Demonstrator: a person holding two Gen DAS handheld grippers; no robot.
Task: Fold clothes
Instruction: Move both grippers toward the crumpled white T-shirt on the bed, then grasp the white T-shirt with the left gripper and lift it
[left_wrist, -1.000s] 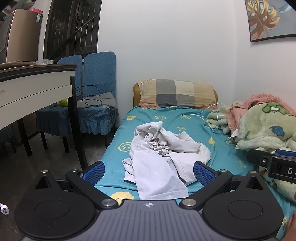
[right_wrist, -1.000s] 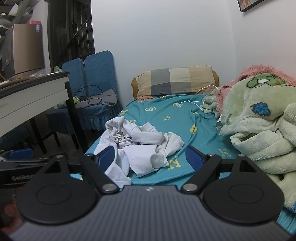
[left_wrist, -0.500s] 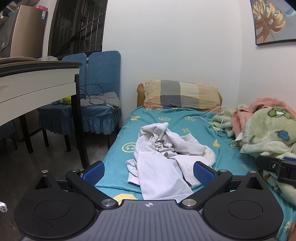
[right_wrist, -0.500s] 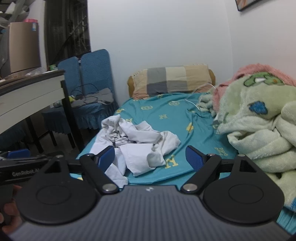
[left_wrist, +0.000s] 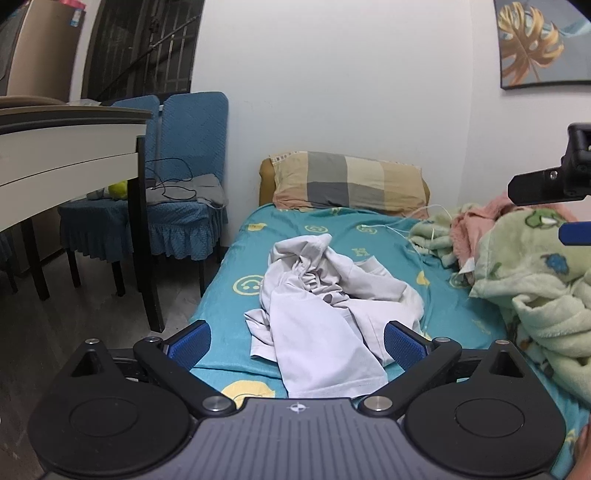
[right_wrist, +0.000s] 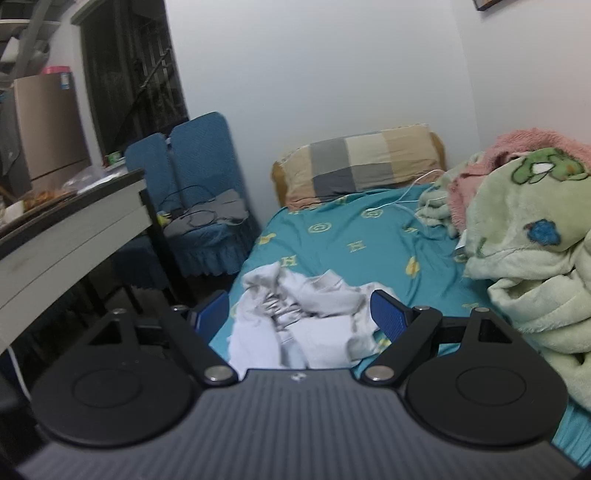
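1. A crumpled white garment (left_wrist: 325, 317) is seen lying on the bed (left_wrist: 295, 229), on its teal sheet, near the foot end and toward the side by the chairs (left_wrist: 177, 177).
2. The left gripper (left_wrist: 297, 341) is held above the foot of the bed with its jaws spread wide and empty; the garment lies beyond and between the blue pads (left_wrist: 190, 341), untouched.
3. The right gripper (right_wrist: 299, 312) is likewise held with jaws released and nothing gripped; the garment (right_wrist: 295, 325) is framed between its fingers, partly hidden behind the gripper body.
4. Only in the left wrist view is the leaf picture (left_wrist: 543, 44) on the wall shown in full, and the right gripper (left_wrist: 550, 184) is caught there at the right edge, above the green blanket (left_wrist: 535, 280).
5. Only in the right wrist view is the bench (right_wrist: 66, 229) top seen from above, with clutter on it that is too blurred to name, and a cardboard box (right_wrist: 48, 125) behind it.
6. In both views a checked pillow (left_wrist: 347, 182) is shown at the head of the bed, with a white cable (left_wrist: 413, 229) trailing across the sheet toward the blanket.
7. The right wrist view is blurred; the left is sharp.
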